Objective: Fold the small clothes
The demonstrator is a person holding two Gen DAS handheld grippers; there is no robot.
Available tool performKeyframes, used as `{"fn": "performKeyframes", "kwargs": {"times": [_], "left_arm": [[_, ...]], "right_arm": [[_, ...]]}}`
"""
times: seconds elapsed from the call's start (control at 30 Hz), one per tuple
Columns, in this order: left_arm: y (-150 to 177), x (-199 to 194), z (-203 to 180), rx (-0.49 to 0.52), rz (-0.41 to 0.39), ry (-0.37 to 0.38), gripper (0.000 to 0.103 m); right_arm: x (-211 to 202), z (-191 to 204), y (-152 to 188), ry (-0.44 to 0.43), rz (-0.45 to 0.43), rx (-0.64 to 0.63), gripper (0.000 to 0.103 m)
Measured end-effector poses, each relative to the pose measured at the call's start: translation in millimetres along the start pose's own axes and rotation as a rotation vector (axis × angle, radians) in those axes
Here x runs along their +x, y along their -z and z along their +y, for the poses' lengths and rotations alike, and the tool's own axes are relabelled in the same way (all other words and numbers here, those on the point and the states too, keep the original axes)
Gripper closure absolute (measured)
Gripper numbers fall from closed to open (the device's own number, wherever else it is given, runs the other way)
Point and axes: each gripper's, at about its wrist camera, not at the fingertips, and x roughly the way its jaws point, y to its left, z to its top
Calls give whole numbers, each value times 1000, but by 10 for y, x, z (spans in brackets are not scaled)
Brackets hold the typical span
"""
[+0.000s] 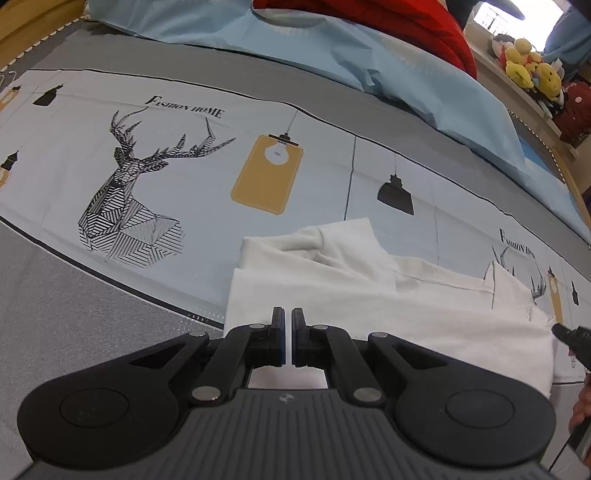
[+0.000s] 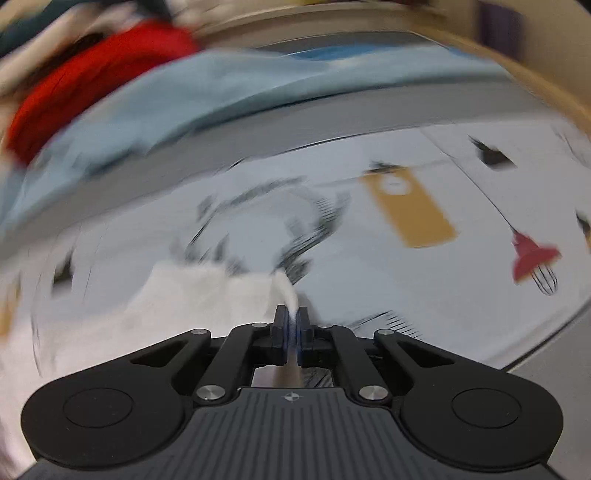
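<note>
Your left tongs (image 1: 288, 317) are clenched, the two black jaws nearly touching, with white cloth showing in the thin slit between them; they seem to pinch the near edge of the white garment (image 1: 369, 295), though you cannot be sure from this view. The garment lies partly folded on the bedsheet (image 1: 184, 206), spreading ahead of and to the right of those tongs, its layered folds bunched just beyond the tips. Further ahead and to the left, the sheet's printed deer head (image 1: 133, 192) and a yellow lamp print (image 1: 267, 173) lie well apart from the jaws. A light blue quilt (image 1: 332, 48) with a red cloth (image 1: 406, 22) on it sits far beyond.

Your right tongs (image 2: 291, 317) are clenched on a raised fold of the same garment (image 2: 207, 295), a ridge of white fabric caught between the pads; the rest of it stretches off to the left of those tongs. That view is badly smeared, so the sheet's prints ahead read only as blurs
</note>
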Motion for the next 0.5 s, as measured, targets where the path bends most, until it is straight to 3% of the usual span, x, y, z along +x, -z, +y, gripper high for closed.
{"fn": "performKeyframes", "kwargs": {"times": [0.13,0.2,0.27,0.3,0.37,0.4,0.5], "left_arm": [[2,37,18,-1,17,14,98],[0,54,35,-8,24,21,96],[-6,69,51,-11,29,26,93],[-13,82,67,-12,33,30,88],[-25,111,122,-21,38,27,62],[-33,136,176,-32,38,16,58],[-39,229,367,-81,29,-13,47]], "right_arm": [[-42,-325,-77,73,-87,109,103],[-97,-460,-94,22,-80,189,99],[-149,-462,-103,-66,-51,191,99],[-161,-425,-92,-97,-29,172,93],[-142,-360,-47,-137,32,136,66],[-108,-334,0,-152,63,137,48],[56,-293,133,-159,147,166,44]]}}
